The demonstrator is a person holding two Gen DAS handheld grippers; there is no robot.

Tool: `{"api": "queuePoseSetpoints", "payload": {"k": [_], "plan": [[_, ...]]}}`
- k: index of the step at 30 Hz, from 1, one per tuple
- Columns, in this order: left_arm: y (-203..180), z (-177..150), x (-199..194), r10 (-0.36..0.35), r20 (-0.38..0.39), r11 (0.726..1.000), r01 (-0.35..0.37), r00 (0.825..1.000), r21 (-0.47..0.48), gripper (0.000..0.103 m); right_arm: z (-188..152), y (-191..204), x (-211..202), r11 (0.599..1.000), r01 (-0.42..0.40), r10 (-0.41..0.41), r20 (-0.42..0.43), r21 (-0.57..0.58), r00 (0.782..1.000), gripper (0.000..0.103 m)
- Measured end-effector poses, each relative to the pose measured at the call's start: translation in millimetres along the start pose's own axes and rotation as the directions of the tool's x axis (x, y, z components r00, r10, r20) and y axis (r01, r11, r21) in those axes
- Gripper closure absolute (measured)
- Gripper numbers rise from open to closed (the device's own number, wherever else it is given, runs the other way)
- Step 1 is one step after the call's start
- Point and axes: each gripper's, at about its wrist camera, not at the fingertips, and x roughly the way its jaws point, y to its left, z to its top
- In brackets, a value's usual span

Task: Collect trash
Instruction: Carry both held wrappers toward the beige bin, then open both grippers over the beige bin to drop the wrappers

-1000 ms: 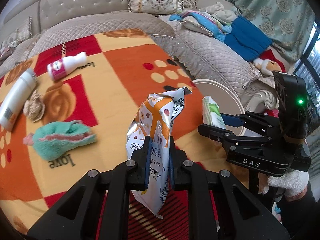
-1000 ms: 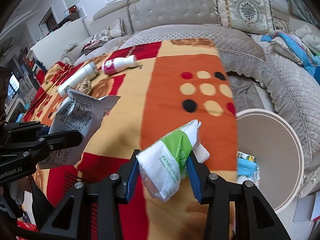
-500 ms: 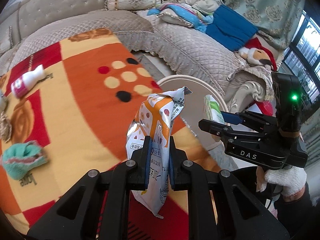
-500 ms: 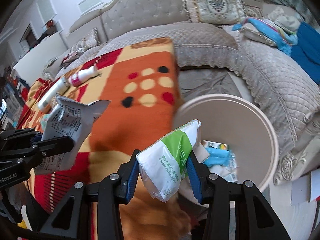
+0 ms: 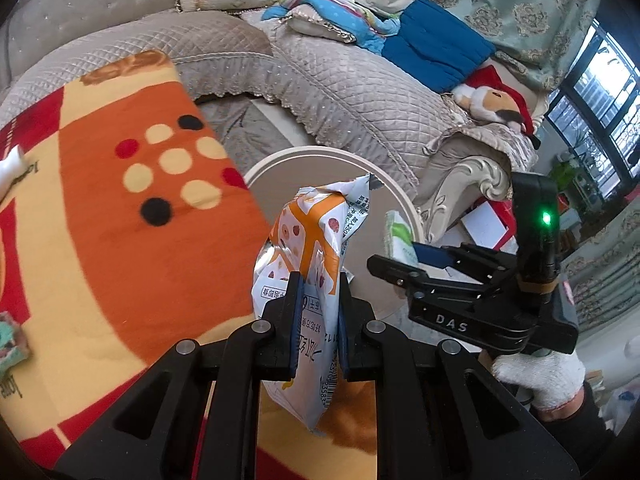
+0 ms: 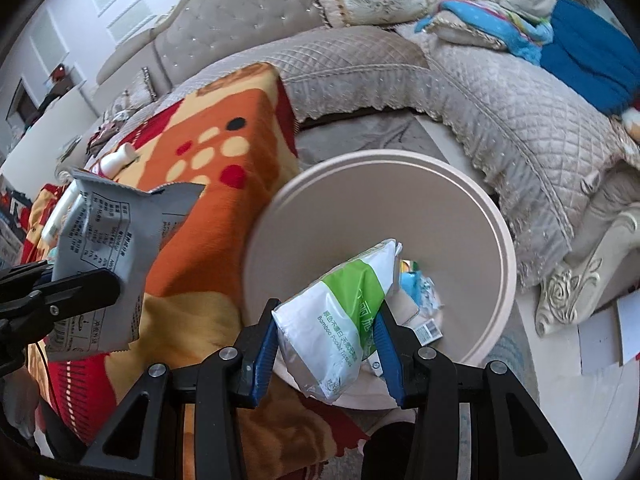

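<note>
My left gripper is shut on a white and orange snack bag, held upright at the near edge of a round beige bin. The same bag shows its grey printed back in the right wrist view, clamped by the left gripper. My right gripper is shut on a white and green tissue pack, hanging over the bin's open mouth. Several pieces of trash lie inside the bin. In the left wrist view the right gripper holds the pack over the bin.
An orange, red and yellow blanket covers the surface left of the bin, with a white bottle and a green scrap on it. A quilted grey sofa curves behind the bin. A gloved hand holds the right gripper.
Both grippers have swung right, away from the blanket and toward the bin, each keeping its load. The tissue pack now hangs over the bin's mouth; the snack bag is at its near edge.
</note>
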Motion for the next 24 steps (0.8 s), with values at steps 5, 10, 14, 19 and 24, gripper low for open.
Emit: {"api": "queuePoseSetpoints", "payload": {"k": [5, 10, 14, 19, 24], "plan": [[-4.3, 5.2, 7.5, -0.017, 0.000, 1.000, 0.017, 1.000, -0.004, 0.091, -2.3, -12.2, 5.7, 1.000, 0.005, -0.004, -0.011, 0.030, 1.000, 0.059], [-6.9, 9.6, 12.0, -0.034, -0.001, 0.999, 0.034, 0.999, -0.013, 0.091, -3.3, -18.6, 12.3, 0.999, 0.002, -0.001, -0.019, 0.048, 1.000, 0.059], [-10.1, 14.9, 13.7, -0.049, 0.007, 0.999, 0.049, 0.999, -0.018, 0.091, -2.4, -22.9, 15.9, 0.998, 0.000, 0.001, -0.021, 0.064, 1.000, 0.059], [-13.0, 19.5, 16.3, -0.064, 0.019, 0.998, 0.064, 0.998, -0.027, 0.091, -1.4, -27.4, 20.7, 0.997, 0.004, -0.002, -0.029, 0.077, 1.000, 0.059], [-10.5, 26.8, 20.5, -0.075, 0.045, 0.996, 0.077, 0.996, -0.050, 0.090, -0.7, -32.5, 28.8, 0.995, 0.015, -0.011, -0.041, 0.097, 0.999, 0.054]]}}
